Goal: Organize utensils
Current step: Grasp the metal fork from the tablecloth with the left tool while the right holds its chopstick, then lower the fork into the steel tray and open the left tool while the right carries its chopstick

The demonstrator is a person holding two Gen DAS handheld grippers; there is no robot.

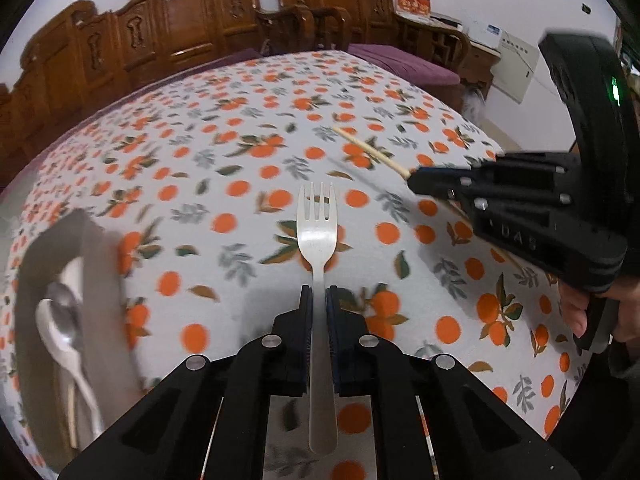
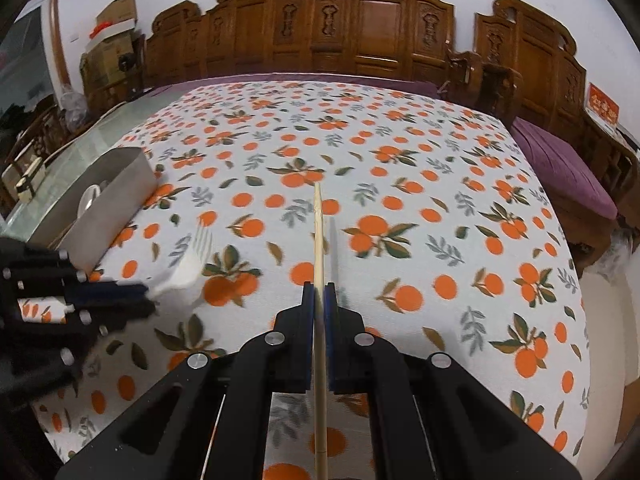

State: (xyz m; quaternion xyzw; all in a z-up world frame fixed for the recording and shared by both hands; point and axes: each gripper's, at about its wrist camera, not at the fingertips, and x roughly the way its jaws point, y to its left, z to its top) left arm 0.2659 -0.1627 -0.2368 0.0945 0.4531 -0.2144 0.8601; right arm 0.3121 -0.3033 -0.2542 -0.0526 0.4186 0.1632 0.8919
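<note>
My left gripper [image 1: 318, 294] is shut on the handle of a silver fork [image 1: 317, 232], tines pointing forward, held above the table. My right gripper [image 2: 319, 290] is shut on a wooden chopstick [image 2: 318, 232] that points forward over the cloth. The right gripper also shows in the left wrist view [image 1: 416, 180] at the right, with the chopstick [image 1: 370, 150] sticking out. The left gripper [image 2: 144, 294] with the blurred fork [image 2: 192, 260] shows at the left of the right wrist view. A grey metal utensil box [image 1: 100, 256] at the left holds spoons [image 1: 60, 328] and a chopstick.
The table wears a white cloth with orange fruit print [image 2: 400, 184]. The utensil box [image 2: 116, 196] stands near the table's left edge beside a glass surface [image 2: 80, 160]. Carved wooden chairs [image 2: 360, 28] and a purple cushioned bench [image 2: 568, 172] ring the far and right sides.
</note>
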